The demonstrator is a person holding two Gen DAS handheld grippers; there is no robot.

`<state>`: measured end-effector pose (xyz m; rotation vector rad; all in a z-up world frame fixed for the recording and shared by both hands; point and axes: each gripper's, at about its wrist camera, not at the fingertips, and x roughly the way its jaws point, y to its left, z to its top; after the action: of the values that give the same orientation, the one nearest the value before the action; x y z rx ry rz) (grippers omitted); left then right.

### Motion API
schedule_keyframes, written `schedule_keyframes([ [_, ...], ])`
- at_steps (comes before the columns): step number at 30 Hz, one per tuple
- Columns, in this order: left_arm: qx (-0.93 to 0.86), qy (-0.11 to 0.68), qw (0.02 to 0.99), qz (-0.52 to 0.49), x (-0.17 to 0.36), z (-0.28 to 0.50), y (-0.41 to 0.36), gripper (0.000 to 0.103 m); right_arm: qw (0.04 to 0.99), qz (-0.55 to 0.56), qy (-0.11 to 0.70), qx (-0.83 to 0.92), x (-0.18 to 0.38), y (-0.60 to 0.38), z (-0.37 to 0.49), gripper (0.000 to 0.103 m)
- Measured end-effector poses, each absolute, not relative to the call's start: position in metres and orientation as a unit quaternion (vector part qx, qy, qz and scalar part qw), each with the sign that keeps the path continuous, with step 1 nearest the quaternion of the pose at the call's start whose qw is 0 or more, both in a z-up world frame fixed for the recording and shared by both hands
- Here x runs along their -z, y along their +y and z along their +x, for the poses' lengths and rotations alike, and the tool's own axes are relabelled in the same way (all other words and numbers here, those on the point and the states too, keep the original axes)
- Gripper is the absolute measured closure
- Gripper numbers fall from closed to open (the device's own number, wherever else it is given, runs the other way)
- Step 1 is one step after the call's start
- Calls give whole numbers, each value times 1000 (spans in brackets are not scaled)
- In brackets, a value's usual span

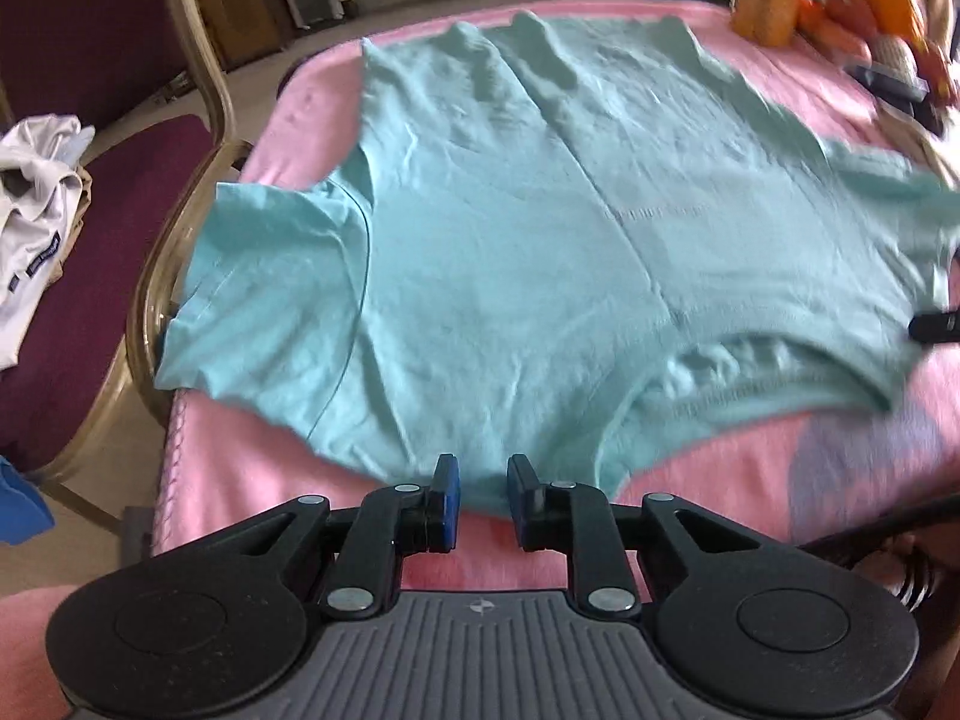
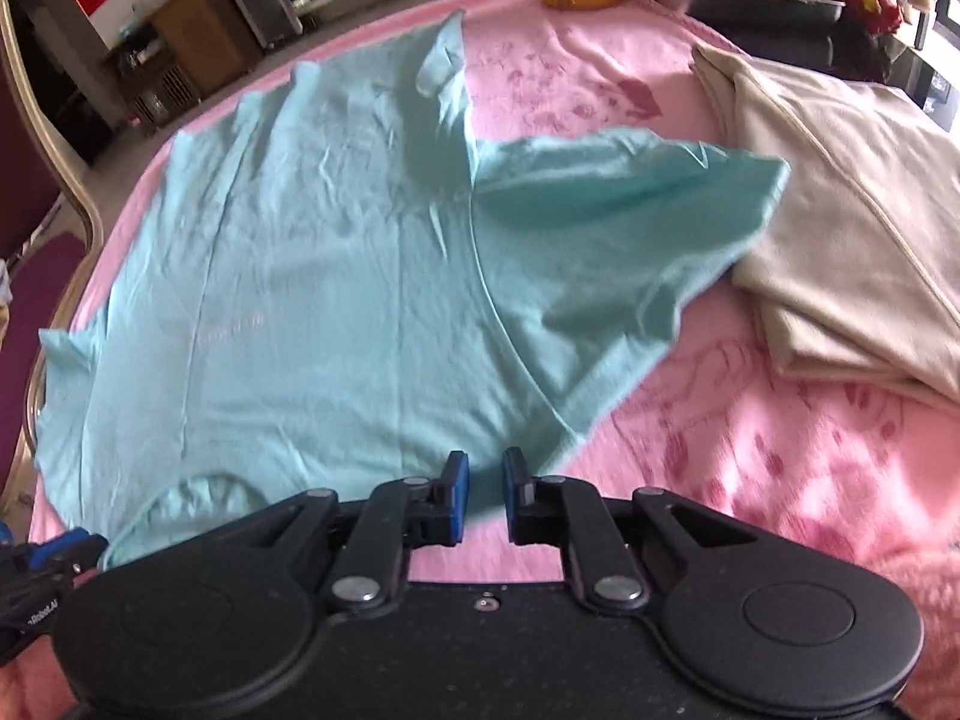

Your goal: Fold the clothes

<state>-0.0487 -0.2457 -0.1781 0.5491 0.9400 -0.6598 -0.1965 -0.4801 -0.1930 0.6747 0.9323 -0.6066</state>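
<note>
At bottom centre of each wrist view, a claw is pinching the near edge of the teal shirt (image 1: 510, 228): the left claw (image 1: 483, 501) and right claw (image 2: 485, 495) are each standing nearly together, clamping cloth between blue pads. Shirt is lying spread across the pink-covered worktop (image 2: 750, 450). Beige cloth (image 2: 840, 240) is sitting at right, a maroon chair (image 1: 90, 192) at left.

Mint-green t-shirt (image 1: 510, 240), pink floral blanket (image 2: 750, 450), beige cloth (image 2: 840, 228)

Soft daylight, fisheye-bent edges, motion blur — worst at right
</note>
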Motion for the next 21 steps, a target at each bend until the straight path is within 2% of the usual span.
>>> schedule_keyframes([
  [6,312,419,832,187,164,-46,-230,81,839,332,368,224,175,-468,-207,89],
  [8,313,416,835,177,165,-41,-234,77,840,338,375,201,178,-464,-199,89],
  [15,310,440,814,216,181,-39,-249,75,819,325,430,200,196,-456,-184,90],
  [21,309,455,815,182,167,-33,-234,76,829,335,400,199,176,-459,-199,89],
])
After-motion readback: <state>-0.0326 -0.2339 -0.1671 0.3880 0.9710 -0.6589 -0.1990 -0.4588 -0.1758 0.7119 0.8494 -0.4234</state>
